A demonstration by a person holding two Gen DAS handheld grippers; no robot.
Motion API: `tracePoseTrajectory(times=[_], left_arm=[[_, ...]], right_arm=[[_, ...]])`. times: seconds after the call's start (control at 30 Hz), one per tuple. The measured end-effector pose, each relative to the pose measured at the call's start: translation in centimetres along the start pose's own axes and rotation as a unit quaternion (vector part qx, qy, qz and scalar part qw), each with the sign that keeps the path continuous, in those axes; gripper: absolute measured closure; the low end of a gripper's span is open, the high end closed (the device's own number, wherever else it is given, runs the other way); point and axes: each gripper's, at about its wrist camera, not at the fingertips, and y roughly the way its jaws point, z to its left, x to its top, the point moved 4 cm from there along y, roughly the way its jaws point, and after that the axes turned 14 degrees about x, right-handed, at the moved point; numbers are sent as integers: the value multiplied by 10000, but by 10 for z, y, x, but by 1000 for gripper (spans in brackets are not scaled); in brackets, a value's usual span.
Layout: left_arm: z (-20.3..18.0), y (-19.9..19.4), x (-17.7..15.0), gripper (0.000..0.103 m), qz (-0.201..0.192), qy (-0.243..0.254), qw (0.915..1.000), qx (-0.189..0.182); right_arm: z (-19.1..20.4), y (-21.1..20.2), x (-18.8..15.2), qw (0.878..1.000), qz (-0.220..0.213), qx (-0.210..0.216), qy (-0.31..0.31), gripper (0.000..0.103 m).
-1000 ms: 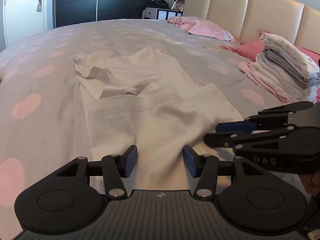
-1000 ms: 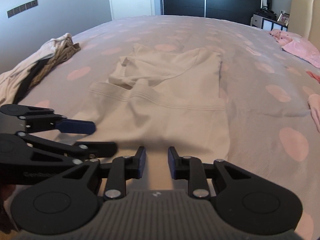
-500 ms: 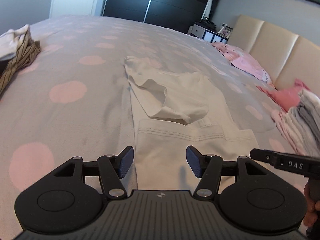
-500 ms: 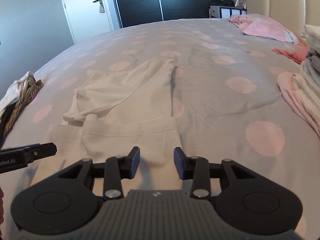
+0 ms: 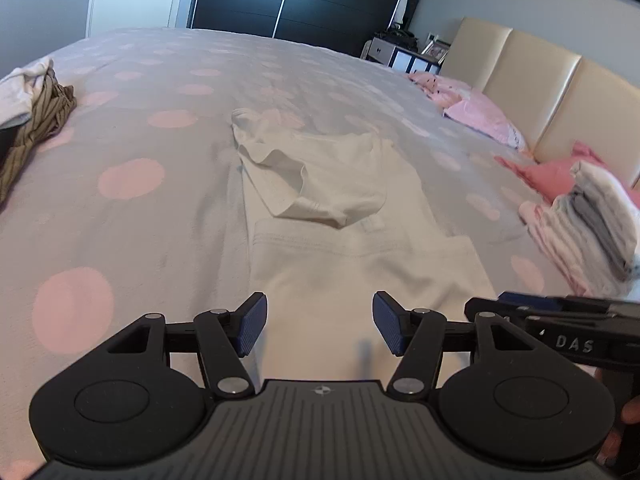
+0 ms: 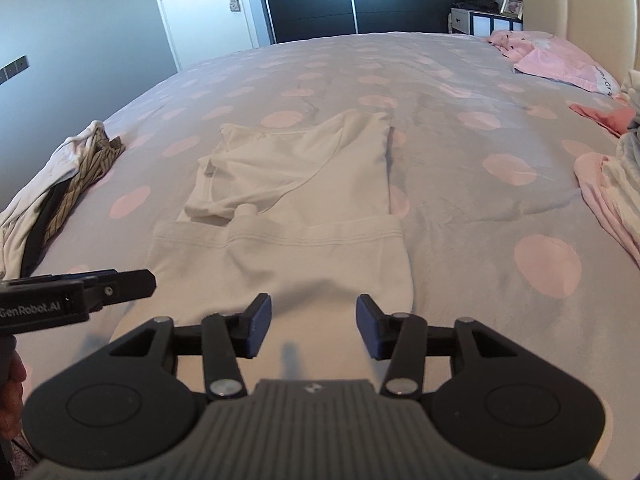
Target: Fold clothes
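Both hand-held grippers, left [image 5: 318, 326] and right [image 6: 314, 326], now hover with jaws apart and empty, wider than a second ago, over the white shirt [image 6: 288, 200], which lies partly folded mid-frame on the bed [image 6: 460, 160]; the fold looks released.

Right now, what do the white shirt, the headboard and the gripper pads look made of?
White shirt: soft knit, likely cotton jersey, matte, with a stitched hem and limp wrinkles. Headboard: cream leather or a faux version, padded panels with a slight sheen. Left gripper pads: blue rubbery material, finely ribbed.

"DAS" on right gripper [image 5: 520, 304]; "GenRobot.AI" on left gripper [image 6: 120, 282]
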Motion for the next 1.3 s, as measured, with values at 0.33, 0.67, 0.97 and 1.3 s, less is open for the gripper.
tracePoseTrajectory(times=[0.33,0.67,0.97,1.3], left_arm=[[10,-41,-20,34,-700,238,9966,369],[26,-49,-47,41,177,29,9998,87],[25,-42,-70,59,820,51,9961,-309],[30,-41,-70,99,802,-101,9956,-470]], right_arm=[[-1,-22,-12,9995,-229,-129,-175,28],[-25,-47,-43,9989,269,120,371,42],[-33,-52,-69,9945,703,206,746,53],[-43,-46,-69,9890,685,566,1181,90]])
